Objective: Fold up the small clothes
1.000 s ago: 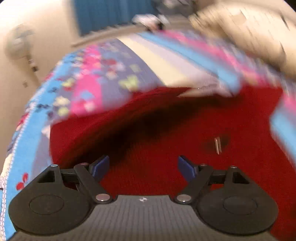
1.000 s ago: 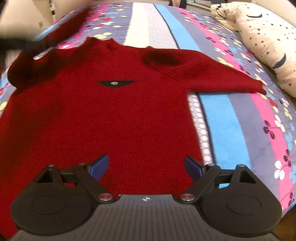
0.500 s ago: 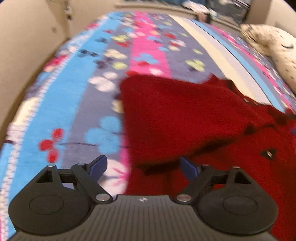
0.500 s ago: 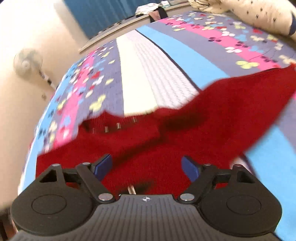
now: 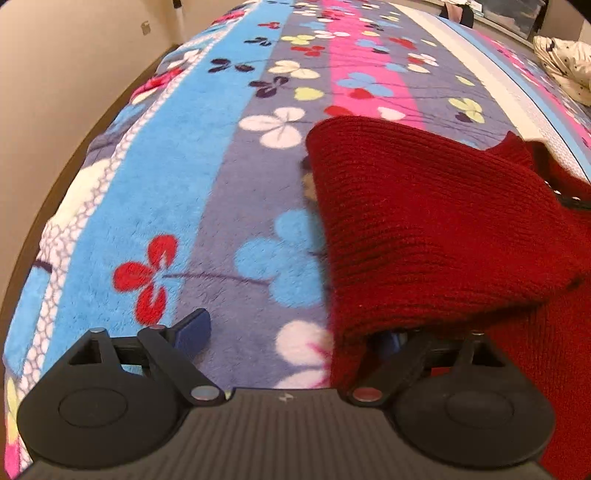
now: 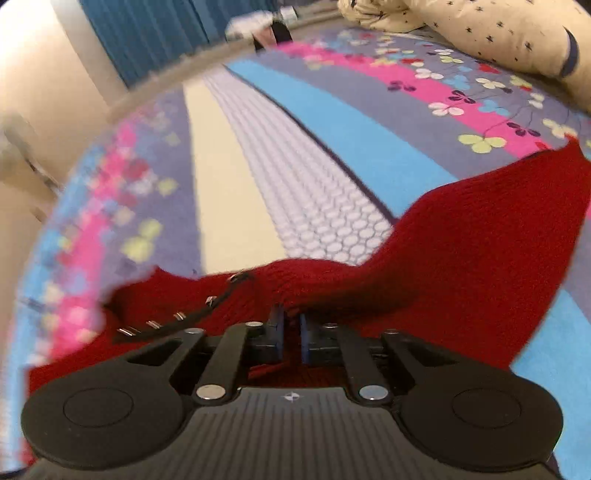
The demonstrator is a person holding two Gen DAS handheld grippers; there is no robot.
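Right gripper (image 6: 291, 328) now pinches red sweater (image 6: 461, 258) | sleeve draped over wide left gripper (image 5: 295, 332)

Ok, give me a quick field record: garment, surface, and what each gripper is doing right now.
garment: red knit sweater, part folded over itself
surface: floral striped blanket
left gripper: open, one finger under the sweater's folded edge
right gripper: shut on sweater fabric near the neckline
nearby: star-print pillow at the far right

The left matte black plastic gripper (image 5: 291, 334) has ribbed housing and round side discs. Silver pivot screws hold its linkages. Its fingers (image 5: 192, 328) carry blue pads, as does the identical right gripper (image 6: 291, 332).
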